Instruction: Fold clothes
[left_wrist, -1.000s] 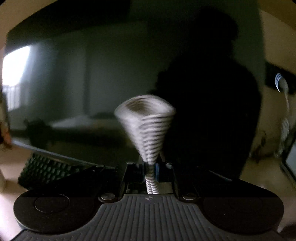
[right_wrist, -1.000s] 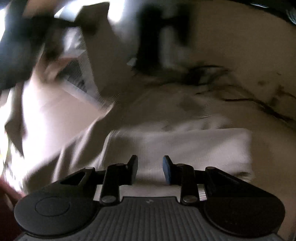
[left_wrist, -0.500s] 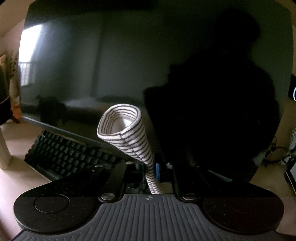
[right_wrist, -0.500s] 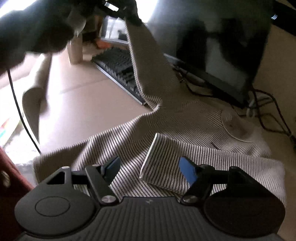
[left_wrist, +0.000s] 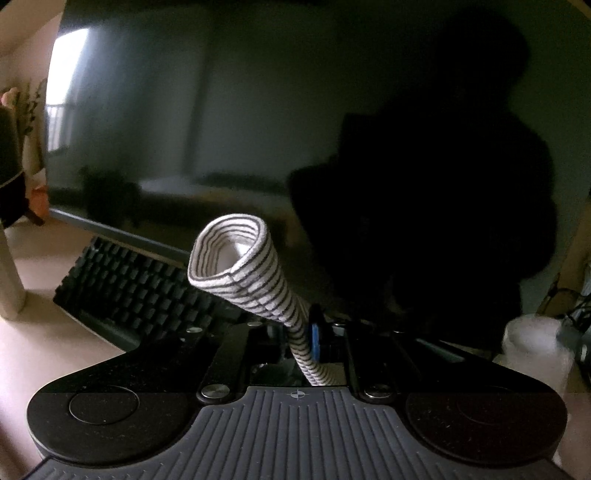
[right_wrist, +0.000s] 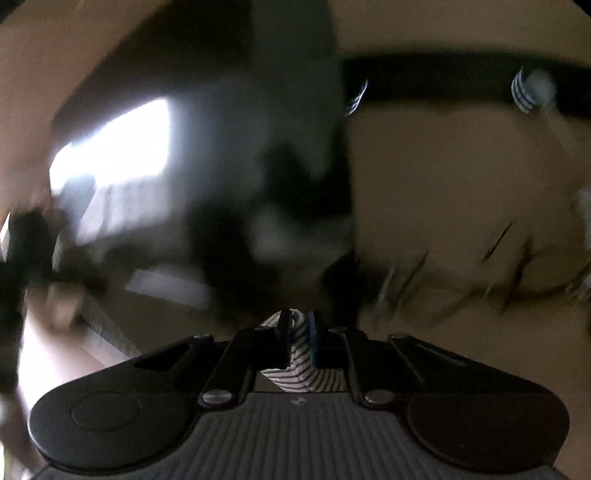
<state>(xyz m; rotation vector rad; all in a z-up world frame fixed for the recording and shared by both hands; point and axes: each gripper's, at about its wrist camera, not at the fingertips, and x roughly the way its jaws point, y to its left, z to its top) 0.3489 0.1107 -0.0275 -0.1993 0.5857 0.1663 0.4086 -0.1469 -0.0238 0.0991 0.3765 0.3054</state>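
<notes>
The garment is a white shirt with thin dark stripes. My left gripper (left_wrist: 301, 332) is shut on one sleeve; the sleeve cuff (left_wrist: 236, 266) stands up out of the jaws, its opening facing the camera. My right gripper (right_wrist: 298, 334) is shut on another striped part of the shirt (right_wrist: 301, 363), which bunches between and below the jaws. The right wrist view is heavily blurred by motion. The rest of the shirt is hidden in both views.
A large dark monitor (left_wrist: 258, 110) fills the left wrist view, with a black keyboard (left_wrist: 140, 291) below it on the beige desk (left_wrist: 44, 354). Cables (right_wrist: 498, 266) lie on the desk in the right wrist view. A white object (left_wrist: 535, 343) sits at the right.
My right gripper, open over the folded sleeve half a second ago, has shut on striped cloth and swung up fast. My left gripper has held the sleeve cuff throughout and lowered slightly.
</notes>
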